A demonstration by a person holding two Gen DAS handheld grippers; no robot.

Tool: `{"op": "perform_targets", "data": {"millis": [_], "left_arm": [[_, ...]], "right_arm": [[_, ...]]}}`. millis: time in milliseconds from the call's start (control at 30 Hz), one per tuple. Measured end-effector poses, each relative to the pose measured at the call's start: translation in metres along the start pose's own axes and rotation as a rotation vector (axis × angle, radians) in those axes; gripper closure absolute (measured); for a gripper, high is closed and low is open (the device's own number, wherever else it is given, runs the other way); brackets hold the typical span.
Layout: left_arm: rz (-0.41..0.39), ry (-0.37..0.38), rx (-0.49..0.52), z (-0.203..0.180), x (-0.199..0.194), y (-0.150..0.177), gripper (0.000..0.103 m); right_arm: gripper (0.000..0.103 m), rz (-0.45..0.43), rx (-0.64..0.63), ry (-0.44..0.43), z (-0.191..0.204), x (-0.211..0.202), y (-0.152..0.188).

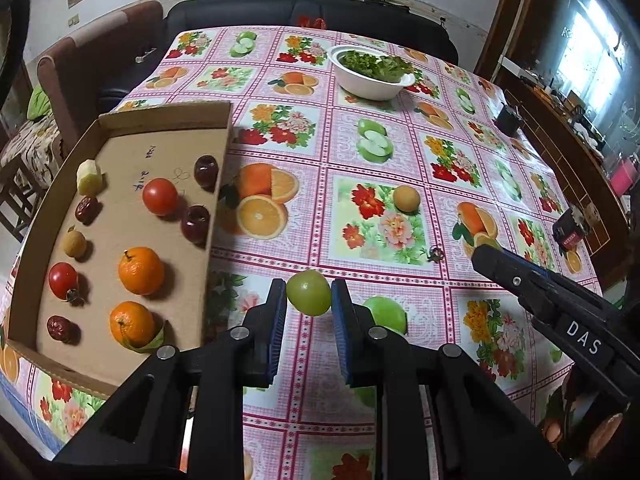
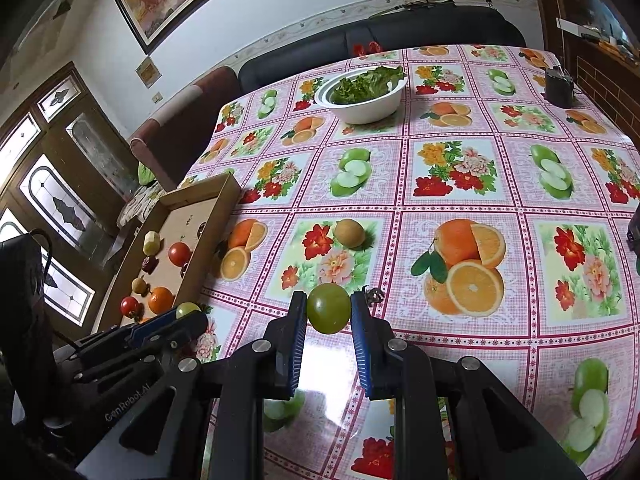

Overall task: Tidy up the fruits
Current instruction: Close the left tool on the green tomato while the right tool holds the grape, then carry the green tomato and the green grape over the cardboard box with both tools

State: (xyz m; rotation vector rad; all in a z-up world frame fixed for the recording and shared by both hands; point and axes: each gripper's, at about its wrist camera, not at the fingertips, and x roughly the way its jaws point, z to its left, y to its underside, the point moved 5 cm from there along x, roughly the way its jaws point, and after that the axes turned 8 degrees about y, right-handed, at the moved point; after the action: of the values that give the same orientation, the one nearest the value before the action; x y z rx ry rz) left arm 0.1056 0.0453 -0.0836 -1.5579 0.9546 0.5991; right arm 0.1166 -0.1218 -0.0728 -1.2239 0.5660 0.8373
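My left gripper (image 1: 309, 300) is shut on a small green fruit (image 1: 309, 292) and holds it above the table, right of the cardboard tray (image 1: 216, 184). My right gripper (image 2: 329, 310) is shut on a second green fruit (image 2: 329, 308) above the table. The left gripper with its fruit also shows in the right wrist view (image 2: 188, 312). The tray holds two oranges (image 1: 141, 271), tomatoes (image 1: 160, 196), dark red fruits (image 1: 195, 224) and a peeled piece (image 1: 89, 176). A tan round fruit (image 1: 406, 198) lies loose on the tablecloth, also in the right wrist view (image 2: 349, 232).
A white bowl of green leaves (image 1: 370, 80) stands at the far side of the table. A small black object (image 1: 507, 119) sits near the right edge, and another dark device (image 1: 570, 232) lies closer. A dark sofa (image 1: 304, 16) stands behind the table.
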Motion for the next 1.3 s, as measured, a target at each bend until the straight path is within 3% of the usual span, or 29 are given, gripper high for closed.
{"op": "perform_targets", "data": {"millis": [733,1000,1300], "left_arm": [[-0.02,-0.012,-0.115,0.068,-0.038,0.013,0.083],[-0.027,-0.042,-0.166,0.096,-0.049,0.018,0.083],[-0.049,-0.062,-0.191,0.115,-0.057,0.014,0.083]], "right_arm": [[0.081,0.073,-0.014,-0.061,0.02,0.004,0.033],[0.081,0.117,-0.08,-0.124,0.055,0.0,0.056],[0.081,0.166,-0.228,-0.2,0.119,0.001,0.087]]}}
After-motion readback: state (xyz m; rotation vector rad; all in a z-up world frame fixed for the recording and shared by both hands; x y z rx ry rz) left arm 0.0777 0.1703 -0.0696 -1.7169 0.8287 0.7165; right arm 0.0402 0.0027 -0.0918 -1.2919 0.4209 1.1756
